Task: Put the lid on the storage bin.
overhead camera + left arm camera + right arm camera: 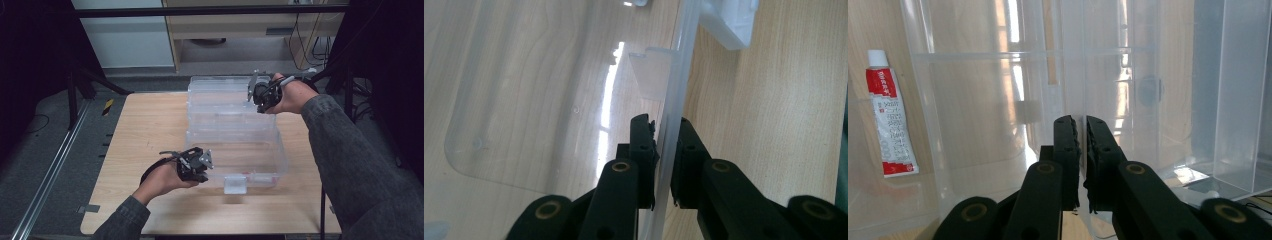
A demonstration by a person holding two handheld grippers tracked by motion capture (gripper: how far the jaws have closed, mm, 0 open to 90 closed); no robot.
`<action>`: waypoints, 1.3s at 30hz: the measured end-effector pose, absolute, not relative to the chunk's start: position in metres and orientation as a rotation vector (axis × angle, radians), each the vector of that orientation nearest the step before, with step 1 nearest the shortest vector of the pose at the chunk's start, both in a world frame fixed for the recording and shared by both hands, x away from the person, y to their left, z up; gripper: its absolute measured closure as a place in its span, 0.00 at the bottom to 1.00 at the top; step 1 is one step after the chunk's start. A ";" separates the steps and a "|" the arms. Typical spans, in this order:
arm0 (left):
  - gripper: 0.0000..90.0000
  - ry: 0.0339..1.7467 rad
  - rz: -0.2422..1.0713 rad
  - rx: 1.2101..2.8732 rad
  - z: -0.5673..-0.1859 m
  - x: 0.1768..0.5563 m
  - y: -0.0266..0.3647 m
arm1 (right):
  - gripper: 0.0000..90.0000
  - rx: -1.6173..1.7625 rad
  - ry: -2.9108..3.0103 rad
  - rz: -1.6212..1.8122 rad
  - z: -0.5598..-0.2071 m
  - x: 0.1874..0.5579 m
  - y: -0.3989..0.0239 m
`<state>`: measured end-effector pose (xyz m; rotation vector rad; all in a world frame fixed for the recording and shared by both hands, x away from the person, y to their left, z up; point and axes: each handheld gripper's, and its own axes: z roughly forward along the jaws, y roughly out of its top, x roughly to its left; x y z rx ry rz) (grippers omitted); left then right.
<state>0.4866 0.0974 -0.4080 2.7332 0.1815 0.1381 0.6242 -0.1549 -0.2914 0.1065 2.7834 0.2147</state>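
A clear plastic storage box (235,150) stands on the wooden worktop (145,130), with a second clear box or lid (220,95) standing just behind it, touching or nearly so. The left tool (200,167) sits at the near box's left front corner; in the left gripper view its jaws pinch the thin clear wall (674,115), one pad on each side, nearly closed. A white latch (235,184) hangs on the box's front wall.

The right tool (257,95) is at the far right of the rear clear piece. In the right gripper view its jaws stand almost together on a thin clear plastic edge (1083,122).

Through the clear walls in that view a small white tube (890,125) with a white cap lies flat, with red bands at top and bottom; its print is too small to read.
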 end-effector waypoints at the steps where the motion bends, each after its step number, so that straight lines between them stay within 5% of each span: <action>1: 0.91 0.189 0.141 2.729 -0.408 0.486 0.098 | 0.95 0.103 2.780 0.215 -0.291 0.623 -0.154; 39: 0.87 0.314 0.224 2.679 -0.411 0.477 0.098 | 0.98 -0.001 2.726 0.259 -0.281 0.550 -0.154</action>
